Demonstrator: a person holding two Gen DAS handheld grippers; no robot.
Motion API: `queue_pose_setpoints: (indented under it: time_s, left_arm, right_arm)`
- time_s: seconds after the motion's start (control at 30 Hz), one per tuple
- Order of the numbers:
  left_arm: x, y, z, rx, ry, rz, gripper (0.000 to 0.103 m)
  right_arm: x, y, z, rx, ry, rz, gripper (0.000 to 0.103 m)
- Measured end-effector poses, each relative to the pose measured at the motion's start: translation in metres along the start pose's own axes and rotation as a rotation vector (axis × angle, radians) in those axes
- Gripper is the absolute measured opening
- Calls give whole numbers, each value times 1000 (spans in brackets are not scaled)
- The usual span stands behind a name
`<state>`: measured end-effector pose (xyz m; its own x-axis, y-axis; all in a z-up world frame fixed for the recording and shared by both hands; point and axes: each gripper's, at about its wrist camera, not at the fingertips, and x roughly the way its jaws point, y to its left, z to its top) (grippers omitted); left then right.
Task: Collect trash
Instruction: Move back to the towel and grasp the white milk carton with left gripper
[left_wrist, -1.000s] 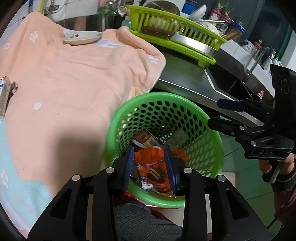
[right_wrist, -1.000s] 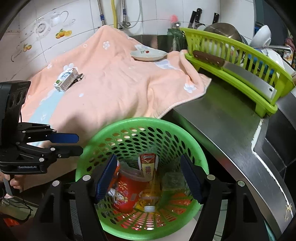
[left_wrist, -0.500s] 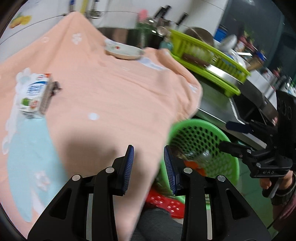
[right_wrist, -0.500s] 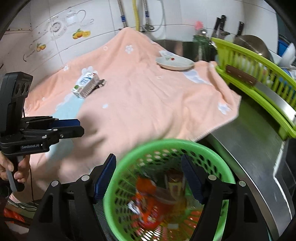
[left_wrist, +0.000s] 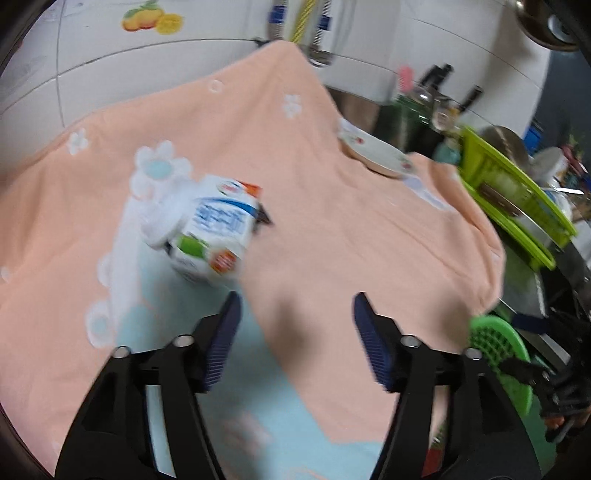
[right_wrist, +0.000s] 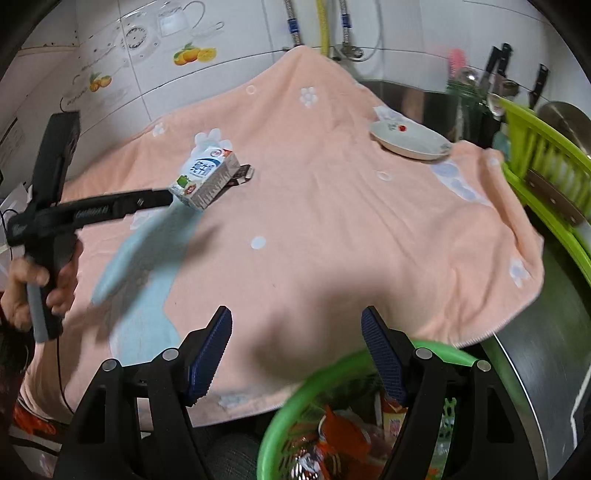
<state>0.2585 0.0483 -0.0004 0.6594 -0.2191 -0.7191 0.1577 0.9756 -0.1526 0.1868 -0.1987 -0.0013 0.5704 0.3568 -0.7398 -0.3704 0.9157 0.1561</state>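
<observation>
A white and blue milk carton (left_wrist: 207, 236) lies on its side on the peach towel (left_wrist: 332, 240), with a dark wrapper (right_wrist: 242, 173) beside it. My left gripper (left_wrist: 295, 325) is open and empty, just short of the carton and to its right. In the right wrist view the carton (right_wrist: 205, 177) lies at the tips of the left gripper (right_wrist: 162, 197). My right gripper (right_wrist: 297, 336) is open and empty above the rim of the green basket (right_wrist: 325, 373), which holds several wrappers (right_wrist: 340, 432).
A white plate (right_wrist: 410, 142) sits on the towel at the back. A lime green dish rack (right_wrist: 550, 177) stands on the right on the steel counter (right_wrist: 535, 354). Knives and utensils stand by the tiled wall. The basket also shows in the left wrist view (left_wrist: 498, 343).
My left gripper has swung left from over the basket toward the milk carton and opened wider. The right gripper has risen away from the basket and now faces the towel.
</observation>
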Motion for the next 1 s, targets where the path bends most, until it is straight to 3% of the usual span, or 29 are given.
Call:
queue_pose_setpoints:
  time_s: [0.47,1.0]
  left_arm:
    - [67,44,41,11,21,77,76]
    - [101,42,54,123,74,125,78]
  right_arm:
    - [46,11,33,-55,26,61,71]
    - [76,6,38,-56,60,87,71]
